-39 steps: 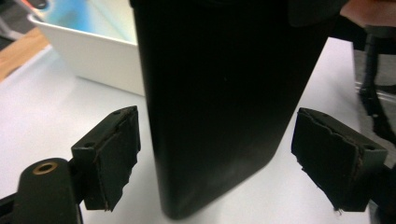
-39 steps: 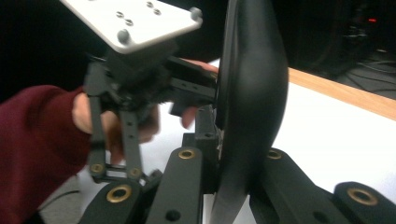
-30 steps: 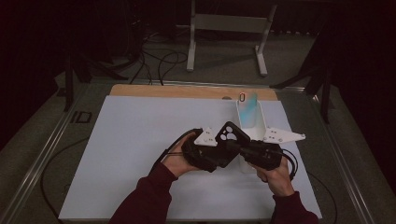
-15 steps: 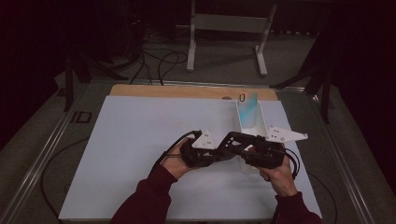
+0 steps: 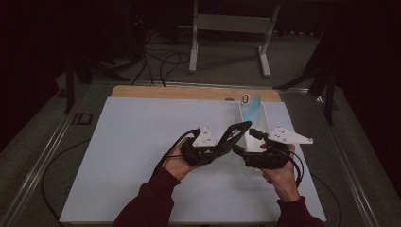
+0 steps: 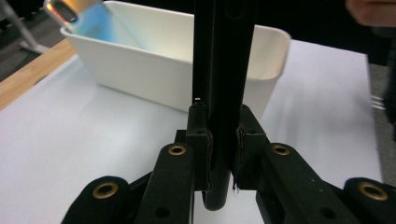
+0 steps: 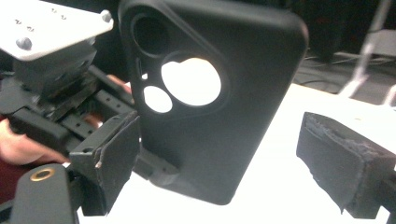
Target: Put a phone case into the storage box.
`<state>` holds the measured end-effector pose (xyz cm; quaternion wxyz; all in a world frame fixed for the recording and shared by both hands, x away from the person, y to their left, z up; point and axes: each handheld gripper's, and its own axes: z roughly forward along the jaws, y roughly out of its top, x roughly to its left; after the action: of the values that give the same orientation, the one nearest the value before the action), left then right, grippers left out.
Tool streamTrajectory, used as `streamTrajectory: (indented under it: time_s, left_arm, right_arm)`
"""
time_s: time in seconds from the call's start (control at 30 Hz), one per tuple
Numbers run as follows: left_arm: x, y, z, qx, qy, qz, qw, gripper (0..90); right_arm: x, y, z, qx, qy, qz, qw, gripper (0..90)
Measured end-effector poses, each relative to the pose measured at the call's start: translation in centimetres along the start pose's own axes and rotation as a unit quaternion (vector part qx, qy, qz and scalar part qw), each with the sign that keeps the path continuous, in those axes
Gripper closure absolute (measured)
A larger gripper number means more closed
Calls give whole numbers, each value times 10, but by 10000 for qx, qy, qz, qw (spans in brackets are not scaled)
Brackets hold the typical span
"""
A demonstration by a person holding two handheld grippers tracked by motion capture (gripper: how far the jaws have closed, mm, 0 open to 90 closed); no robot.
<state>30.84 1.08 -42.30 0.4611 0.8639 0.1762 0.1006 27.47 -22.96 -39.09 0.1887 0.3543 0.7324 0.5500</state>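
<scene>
Black phone case pinched edge-on in left gripper, raised above table beside white bin — offered, likely, for a handover. Right gripper spread wide around it, not yet gripping.

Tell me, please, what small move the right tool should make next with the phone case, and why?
Probably close the right tool on the black phone case. Its jaws stand wide open, one on each side of the case's lower end, while the left tool is shut on the case's edge. A second grip looks needed before the case goes on toward the white bin.
</scene>
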Motion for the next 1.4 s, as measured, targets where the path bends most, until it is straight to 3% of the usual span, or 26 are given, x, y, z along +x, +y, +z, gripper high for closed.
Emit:
streamTrajectory:
  time_s: [0.07,0.17,0.53,0.77,1.07,1.33,1.4]
  left_arm:
    - [1,-1,1,14,16,-21,10000,801]
    - [0,-1,2,23,4,-18,10000,801]
    - [-3,0,6,53,94,-80,9999,801]
    - [-10,2,9,56,40,-49,10000,802]
    - [-10,3,9,-42,-232,-164,9996,801]
    - [-9,3,7,-49,-159,-110,9998,790]
    - [-10,3,7,-25,-124,-98,9999,739]
  right_arm:
    - [4,2,2,-89,-143,36,9999,134]
    - [5,6,4,-141,-178,190,9996,137]
    - [7,13,13,-351,-143,684,9969,131]
    - [8,14,16,-440,-240,763,9958,113]
    - [9,16,17,-558,-311,792,9948,116]
    - [12,18,17,-558,-421,654,9954,139]
    - [13,18,17,-563,-469,642,9952,140]
